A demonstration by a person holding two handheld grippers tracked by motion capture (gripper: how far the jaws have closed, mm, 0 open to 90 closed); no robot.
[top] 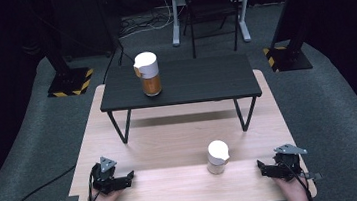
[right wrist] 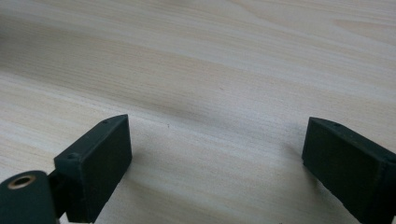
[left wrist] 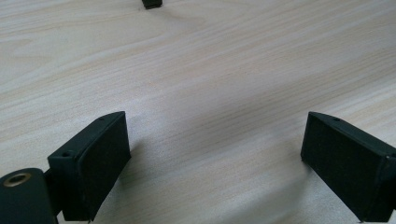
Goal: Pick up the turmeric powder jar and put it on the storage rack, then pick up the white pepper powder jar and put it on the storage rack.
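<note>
High view: light wooden table (top: 171,146); black riser shelf (top: 199,80) across its far half, carrying an amber-filled jar with white lid (top: 148,74) at 11 o'clock from table centre. Small white-lidded jar (top: 217,157) upright on the bare wood at about 5 o'clock from centre, between the two tools and nearer the right one, touching neither. Left gripper (top: 128,177) at 7 o'clock, resting low on the near edge, tips aimed toward 3 o'clock; right gripper (top: 262,166) at 5 o'clock, tips aimed toward 9 o'clock, near the small jar yet apart from it. Left gripper view: jaws spread wide, nothing but wood grain between them; dark foot of the shelf at 12 o'clock. Right gripper view: jaws likewise spread wide, empty, bare wood ahead. Step judged: resting pose, approach to a jar not yet begun. Next move, as judged: right gripper, being nearest, to swing toward 9 o'clock, straddle the small jar at body height below the lid, close squarely so the upright jar is not tipped.
</note>
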